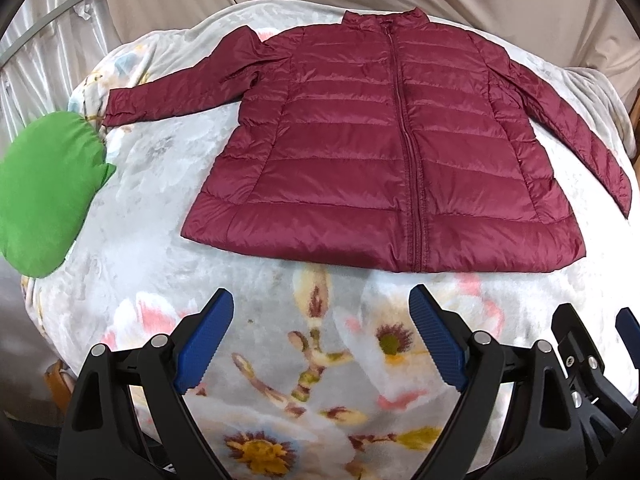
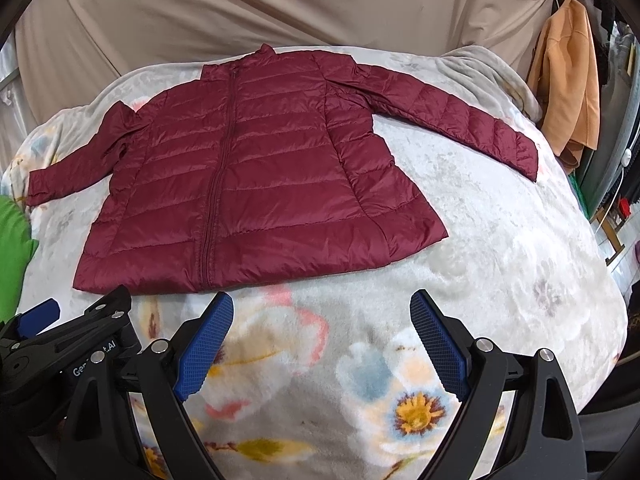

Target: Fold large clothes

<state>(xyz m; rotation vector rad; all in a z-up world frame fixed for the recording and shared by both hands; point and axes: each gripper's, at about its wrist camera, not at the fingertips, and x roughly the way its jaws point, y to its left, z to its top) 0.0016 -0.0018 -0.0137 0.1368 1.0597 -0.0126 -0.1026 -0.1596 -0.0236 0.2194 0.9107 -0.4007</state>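
Jacket (image 1: 360,152), dark red quilted puffer, lies flat and face up on the floral blanket (image 1: 304,360) that covers the bed, zipped shut, collar at the far side, hem toward you. Both sleeves are spread out: one runs to the left with its cuff just beside the green cushion (image 1: 44,192), the other angles off to the right toward the blanket's edge. The hem sits near your gripper tips but apart from them.

Your left gripper (image 1: 322,336) hangs over bare blanket just short of the hem, blue pads (image 1: 204,344) spread wide, nothing between them. Your right gripper (image 2: 322,336) is the same: pads wide apart, nothing held, hovering over the flower print near the hem's right half. The two sit close side by side; each one shows at the edge of the other's view.

Beige sheet (image 2: 240,8) hangs behind the bed. An orange garment (image 2: 568,80) hangs at the far right, possibly a coat, hard to say at that edge of the fisheye.
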